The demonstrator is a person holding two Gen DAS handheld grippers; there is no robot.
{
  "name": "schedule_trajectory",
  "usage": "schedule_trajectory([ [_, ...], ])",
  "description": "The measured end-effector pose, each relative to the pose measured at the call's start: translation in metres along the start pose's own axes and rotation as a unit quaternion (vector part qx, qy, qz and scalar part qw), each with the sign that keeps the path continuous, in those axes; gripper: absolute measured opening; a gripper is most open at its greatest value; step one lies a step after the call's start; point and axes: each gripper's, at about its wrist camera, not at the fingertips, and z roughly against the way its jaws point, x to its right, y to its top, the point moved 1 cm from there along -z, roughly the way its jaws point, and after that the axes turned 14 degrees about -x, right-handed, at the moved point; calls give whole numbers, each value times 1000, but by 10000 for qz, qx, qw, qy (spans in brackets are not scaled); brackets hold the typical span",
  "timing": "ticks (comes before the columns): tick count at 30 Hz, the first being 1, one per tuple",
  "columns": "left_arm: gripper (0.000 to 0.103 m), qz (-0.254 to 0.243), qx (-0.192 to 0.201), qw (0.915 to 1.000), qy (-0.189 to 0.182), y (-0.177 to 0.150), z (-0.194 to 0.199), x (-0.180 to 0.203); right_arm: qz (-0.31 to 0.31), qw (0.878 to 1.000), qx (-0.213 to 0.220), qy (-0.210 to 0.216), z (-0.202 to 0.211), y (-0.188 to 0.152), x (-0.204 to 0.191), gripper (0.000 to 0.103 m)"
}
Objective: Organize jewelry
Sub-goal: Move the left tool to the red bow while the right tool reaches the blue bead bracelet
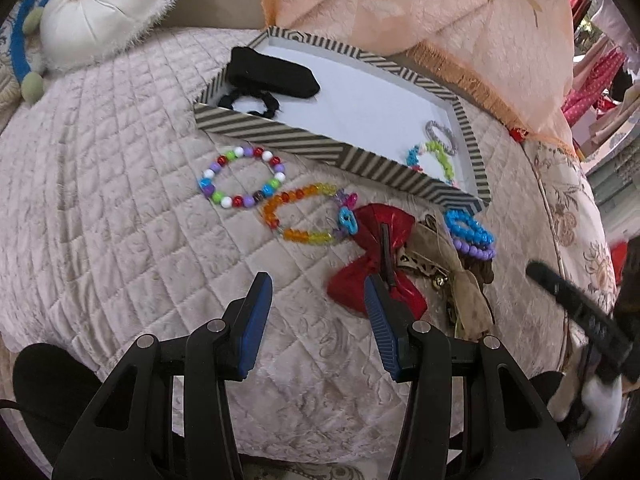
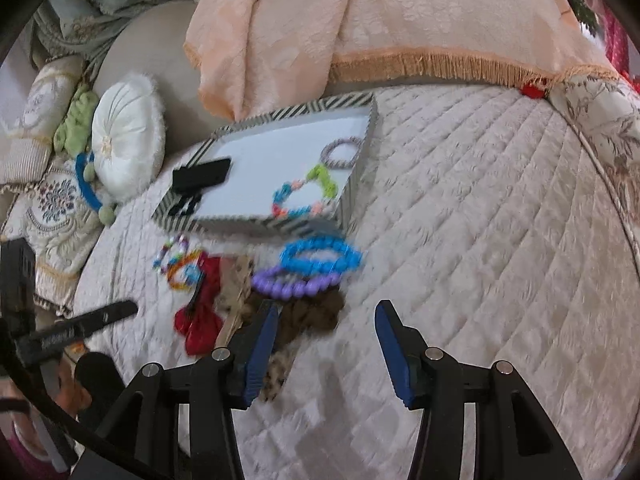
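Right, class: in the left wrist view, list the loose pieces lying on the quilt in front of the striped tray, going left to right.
Multicoloured bead bracelet → orange and yellow bead bracelet → red bow → blue bead bracelet.

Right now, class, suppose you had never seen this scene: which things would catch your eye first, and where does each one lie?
The striped tray on the quilted cover stands out first, with a black hair band at one end and a pastel bead bracelet at the other. In front of it lie bright loose pieces: a multicoloured bead bracelet, an orange bead bracelet and a shiny red bow. Both grippers, left gripper and right gripper, hang open above them.
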Motion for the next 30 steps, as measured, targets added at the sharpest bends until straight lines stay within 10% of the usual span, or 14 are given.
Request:
schedule_trajectory([
  [16,48,-35,-257,9996,-141,17,-20,8,1934,9737,-1005,-660,-69,38,-35,37],
  [30,48,44,-493,9985,-211,25,-38,11,1619,9842,-703,-161,-55,43,-17,5],
])
